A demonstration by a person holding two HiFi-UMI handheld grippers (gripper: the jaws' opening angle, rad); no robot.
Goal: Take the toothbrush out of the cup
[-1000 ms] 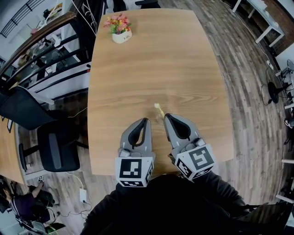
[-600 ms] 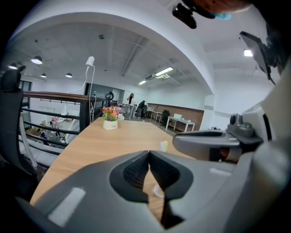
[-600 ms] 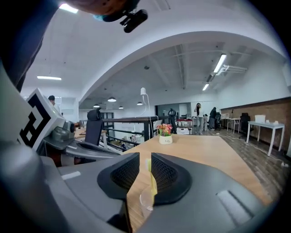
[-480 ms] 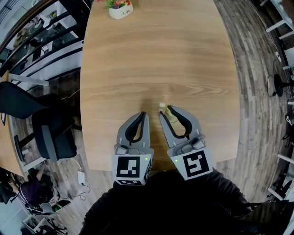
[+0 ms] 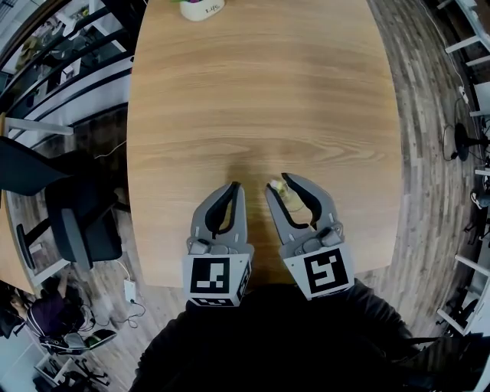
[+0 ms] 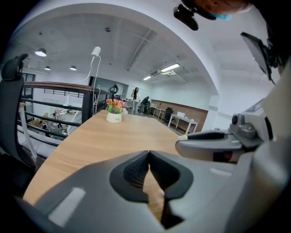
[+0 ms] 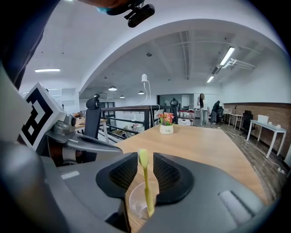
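Observation:
A yellow-green toothbrush [image 7: 145,182] stands upright in a clear plastic cup [image 7: 135,203] on the wooden table [image 5: 260,92]. My right gripper [image 7: 145,160] has a jaw on either side of the cup. Its jaws are opening, and the brush stands between the pads without touching them. In the head view the cup [image 5: 291,198] shows between the right gripper's [image 5: 278,184] spread fingers near the table's front edge. My left gripper [image 5: 233,186] sits just left of it, shut with nothing in it. The left gripper view shows its pads [image 6: 136,170] meeting.
A white pot of pink and orange flowers [image 5: 200,8] stands at the table's far end. Black office chairs [image 5: 73,230] and a railing lie off the table's left side. Wood floor runs along the right side.
The right gripper's jaws have gone from shut to spread apart around the cup. Both grippers have come lower towards the table, and the view has shifted towards the near edge.

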